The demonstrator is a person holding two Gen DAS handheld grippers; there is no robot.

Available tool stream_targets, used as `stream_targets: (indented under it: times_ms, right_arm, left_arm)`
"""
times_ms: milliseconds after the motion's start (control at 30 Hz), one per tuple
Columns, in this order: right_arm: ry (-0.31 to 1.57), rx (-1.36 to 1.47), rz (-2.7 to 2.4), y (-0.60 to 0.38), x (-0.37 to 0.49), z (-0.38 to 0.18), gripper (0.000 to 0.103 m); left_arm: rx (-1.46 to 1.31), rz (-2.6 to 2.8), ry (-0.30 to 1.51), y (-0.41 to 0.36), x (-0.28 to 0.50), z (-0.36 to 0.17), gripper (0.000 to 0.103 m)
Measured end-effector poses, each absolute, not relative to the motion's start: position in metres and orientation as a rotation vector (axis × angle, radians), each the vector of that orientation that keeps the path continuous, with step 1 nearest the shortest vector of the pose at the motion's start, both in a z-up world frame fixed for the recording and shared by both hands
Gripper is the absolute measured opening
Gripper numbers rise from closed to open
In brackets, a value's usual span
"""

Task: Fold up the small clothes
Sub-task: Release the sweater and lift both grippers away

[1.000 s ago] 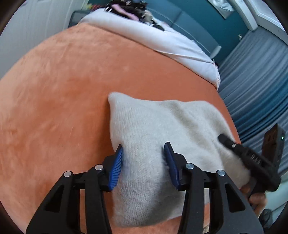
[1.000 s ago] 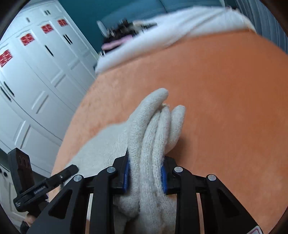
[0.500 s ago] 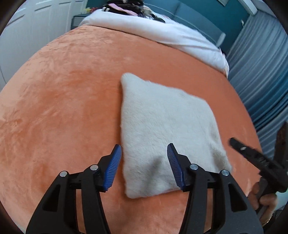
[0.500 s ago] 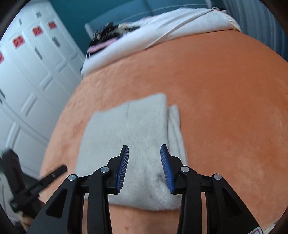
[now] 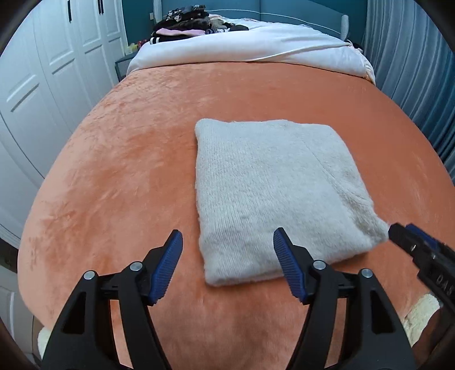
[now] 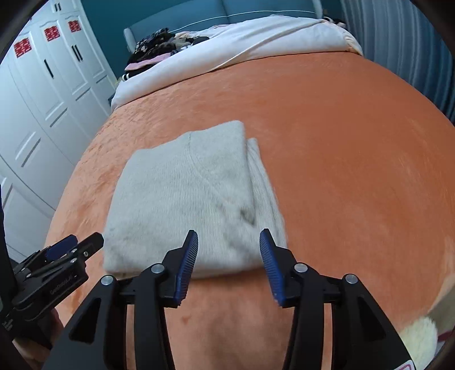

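The left gripper (image 5: 227, 256) hangs with its jaws spread wide and nothing between them, its 2 blue pads (image 5: 166, 270) poised above the near edge of the folded knit garment (image 5: 273, 193) without touching it. The right gripper (image 6: 229, 257) is likewise parted and empty, hovering over the garment's near right corner; in the left wrist view its tip pokes in just beside that corner.

The garment itself, a cream fuzzy knit, lies flat as a compact rectangle on the orange plush blanket (image 5: 113, 170), toward the near end of the bed. From the right wrist view 2 layers show: a top panel and a narrower strip peeking out along its right side (so the stack is not perfectly square). A faint dark smudge sits on the top layer close to the right gripper.

Beyond the blanket a white duvet (image 5: 256, 48) crosses the bed, with a pile of dark clothes (image 5: 184, 22) at the head, white wardrobe doors (image 5: 42, 85) to the left and a blue curtain (image 5: 412, 57) to the right.

By my reading, this piece is folded and released, so the fold step looks complete. The next move probably calls for either tidying the protruding strip or fetching another item; either needs a fresh pinch.
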State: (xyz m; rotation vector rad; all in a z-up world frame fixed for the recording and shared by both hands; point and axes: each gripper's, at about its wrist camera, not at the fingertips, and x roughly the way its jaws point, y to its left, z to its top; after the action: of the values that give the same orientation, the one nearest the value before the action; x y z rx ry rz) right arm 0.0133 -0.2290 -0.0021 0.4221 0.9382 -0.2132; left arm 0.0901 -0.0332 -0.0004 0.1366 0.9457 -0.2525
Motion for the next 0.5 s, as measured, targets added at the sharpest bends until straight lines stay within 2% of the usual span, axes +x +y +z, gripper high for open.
stream_targets:
  times_ms: [33,100,200,367,500]
  right_arm:
    - [0.938,0.429,-0.236,-0.227,0.004,-0.005,0.054]
    - [0.939,0.429,-0.263,-0.224,-0.01,-0.012,0.057]
    - [0.942,0.396,-0.29,-0.217,-0.03,-0.02,0.063]
    - [0.921,0.345,-0.306,-0.202,-0.054,-0.023,0.077]
    - [0.931,0.346,-0.301,-0.194,-0.067,-0.029,0.078]
  left_arm:
    - [0.136,-0.249,0.942,-0.034,0.084,0.002,0.073]
    - [0.14,-0.242,0.926,-0.035,0.072,0.004,0.075]
    - [0.166,-0.223,0.906,-0.037,0.052,0.002,0.087]
    - [0.164,-0.207,0.914,-0.036,0.026,-0.011,0.092]
    - [0.147,-0.195,0.952,-0.033,0.014,-0.026,0.092]
